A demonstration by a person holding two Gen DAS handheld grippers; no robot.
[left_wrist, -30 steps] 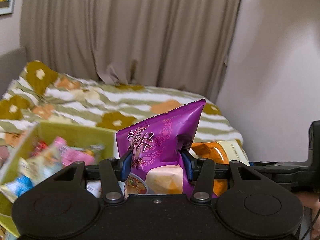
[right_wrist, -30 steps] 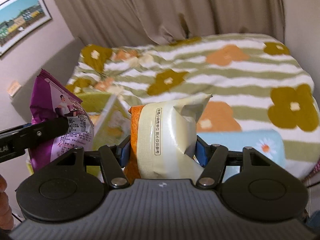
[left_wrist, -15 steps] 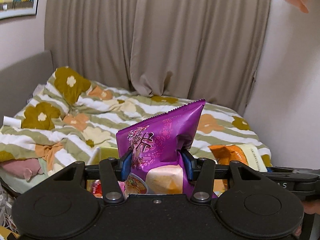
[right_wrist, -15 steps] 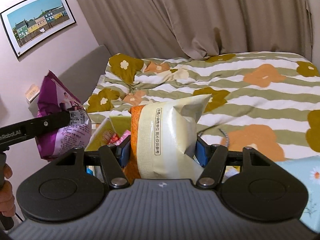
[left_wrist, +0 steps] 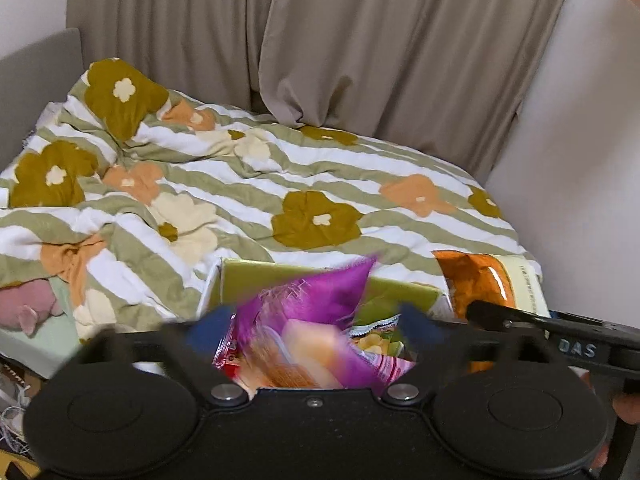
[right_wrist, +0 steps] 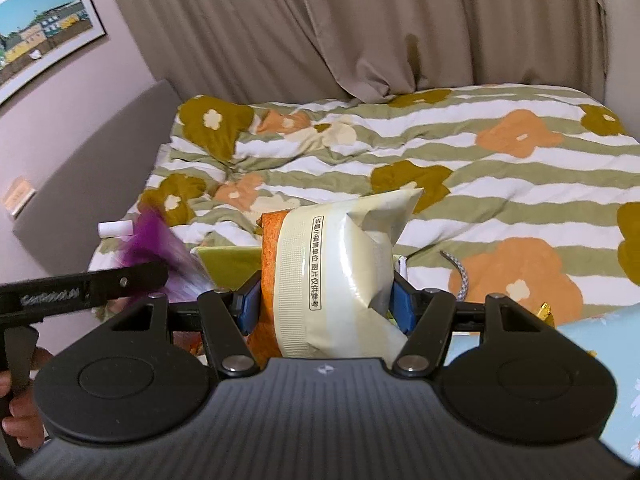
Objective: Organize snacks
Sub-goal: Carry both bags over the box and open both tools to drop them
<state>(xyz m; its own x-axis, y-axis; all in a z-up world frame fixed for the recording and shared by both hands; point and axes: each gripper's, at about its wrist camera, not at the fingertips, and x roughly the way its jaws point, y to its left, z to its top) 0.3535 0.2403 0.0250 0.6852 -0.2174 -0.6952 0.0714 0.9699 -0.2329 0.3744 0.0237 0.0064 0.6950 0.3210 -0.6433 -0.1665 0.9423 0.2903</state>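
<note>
In the left wrist view my left gripper (left_wrist: 316, 330) has its blue pads spread wide apart. The purple snack bag (left_wrist: 320, 308) is blurred between them, over the yellow-green box (left_wrist: 256, 280) that holds several snack packs. In the right wrist view my right gripper (right_wrist: 324, 304) is shut on the orange-and-cream snack bag (right_wrist: 340, 272), held upright above the same box (right_wrist: 228, 260). That bag also shows in the left wrist view (left_wrist: 480, 280), at the right. The purple bag (right_wrist: 160, 248) appears blurred at the left in the right wrist view.
A bed with a striped flower-print duvet (left_wrist: 280, 184) lies behind the box. A beige curtain (left_wrist: 360, 40) hangs at the back. A white wall (left_wrist: 580, 160) is at the right. A light blue cushion (right_wrist: 600, 344) and a braided cord (right_wrist: 460, 272) lie at the right.
My left gripper has opened and the purple bag has slipped down out of its pads toward the box. The right gripper still holds its bag; both views have tilted down slightly.
</note>
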